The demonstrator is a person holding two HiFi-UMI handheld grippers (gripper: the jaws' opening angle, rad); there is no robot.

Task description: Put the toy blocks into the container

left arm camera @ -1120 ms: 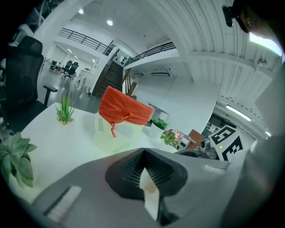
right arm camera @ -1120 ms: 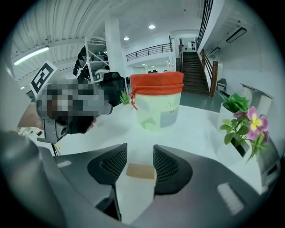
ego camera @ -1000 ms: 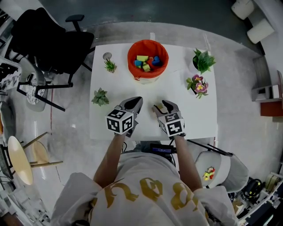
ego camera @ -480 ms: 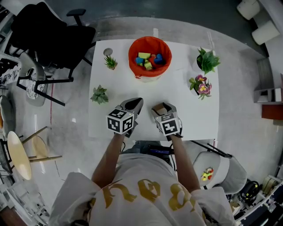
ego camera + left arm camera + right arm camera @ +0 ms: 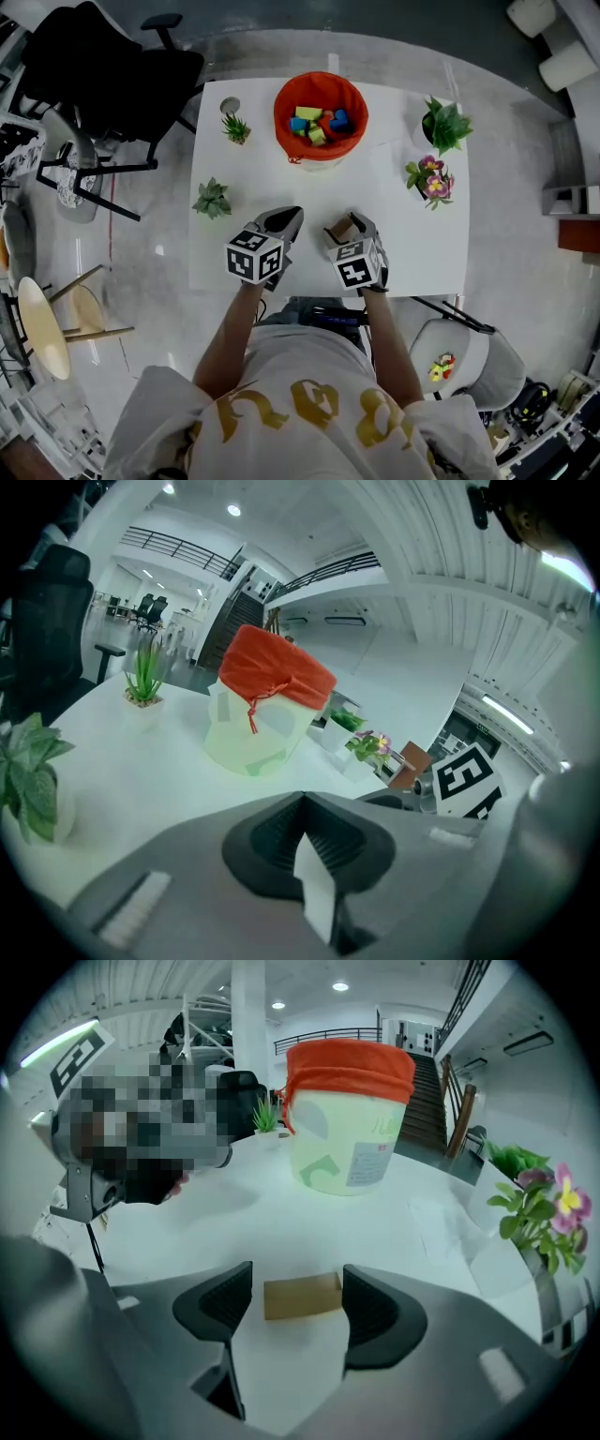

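Lining up the pick on the table (image 5: 412,253), near side; container (image 5: 321,82) is sitting far centre. Left gripper (image 5: 286,218) is idling, jaws pressed together. Right gripper (image 5: 345,225) jaws have just been opening and are straddling the tan block (image 5: 302,1297), which is lying flat. Next, I reckon: squeeze, lift, carry far.

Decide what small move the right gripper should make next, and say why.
Probably close the right gripper on the tan block. Its jaws have just been opening and now stand wide apart, with the block lying flat on the white table between them, not gripped. The container stands further back, so a grip must come first.
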